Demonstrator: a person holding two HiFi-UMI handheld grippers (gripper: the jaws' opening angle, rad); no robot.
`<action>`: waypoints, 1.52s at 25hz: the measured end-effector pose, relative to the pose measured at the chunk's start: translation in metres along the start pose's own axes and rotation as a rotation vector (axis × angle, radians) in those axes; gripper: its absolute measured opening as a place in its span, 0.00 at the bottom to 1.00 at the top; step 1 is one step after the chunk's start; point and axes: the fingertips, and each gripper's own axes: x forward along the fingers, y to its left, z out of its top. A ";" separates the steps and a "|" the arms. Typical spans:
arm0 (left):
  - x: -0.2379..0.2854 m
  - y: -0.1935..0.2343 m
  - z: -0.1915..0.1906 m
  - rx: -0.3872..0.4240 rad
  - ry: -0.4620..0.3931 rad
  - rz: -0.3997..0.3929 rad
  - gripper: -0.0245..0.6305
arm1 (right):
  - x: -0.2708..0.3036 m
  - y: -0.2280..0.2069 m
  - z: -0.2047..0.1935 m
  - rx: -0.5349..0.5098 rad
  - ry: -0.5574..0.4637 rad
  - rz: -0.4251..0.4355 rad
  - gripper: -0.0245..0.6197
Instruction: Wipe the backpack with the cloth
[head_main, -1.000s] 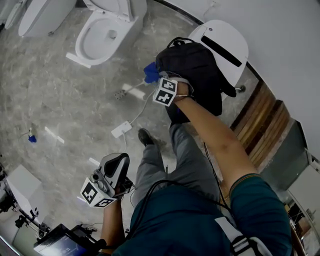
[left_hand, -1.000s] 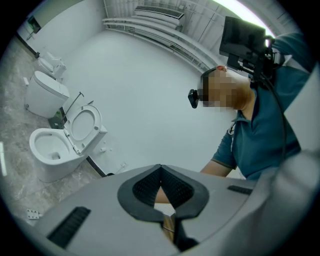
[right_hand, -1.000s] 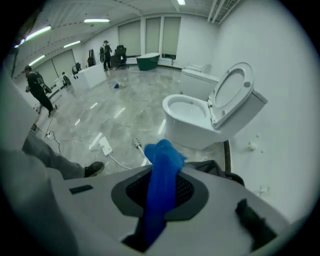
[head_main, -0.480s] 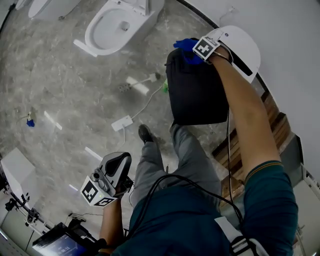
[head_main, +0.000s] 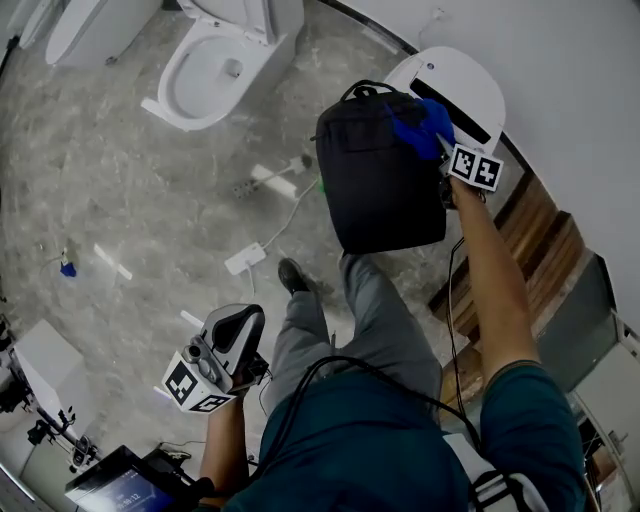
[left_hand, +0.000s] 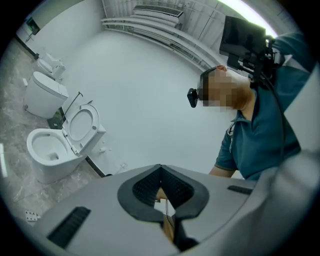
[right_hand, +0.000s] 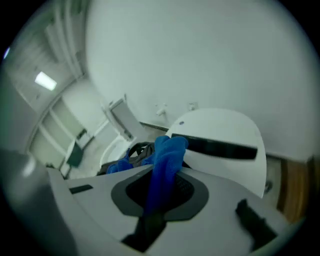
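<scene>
Floor (head_main: 120, 180): grey marble.
Right gripper (right_hand: 162, 187): jaws clamped on blue cloth (head_main: 422, 128), pressed against backpack (head_main: 375, 190).
Left gripper (left_hand: 160, 175): jaws together, empty.

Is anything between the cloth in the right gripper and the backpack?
Nothing visible does. The right gripper is shut on the blue cloth, which appears to lie directly against the black backpack at its upper corner.
</scene>
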 end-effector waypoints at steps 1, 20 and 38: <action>0.002 -0.001 -0.001 0.002 0.006 -0.007 0.04 | -0.013 -0.011 -0.016 0.147 -0.026 0.010 0.10; 0.029 -0.034 -0.019 0.022 0.077 -0.103 0.04 | -0.075 -0.042 -0.161 -0.236 0.228 -0.214 0.10; -0.016 -0.025 -0.023 0.005 0.044 -0.062 0.04 | -0.023 0.212 -0.374 -0.114 0.534 0.118 0.10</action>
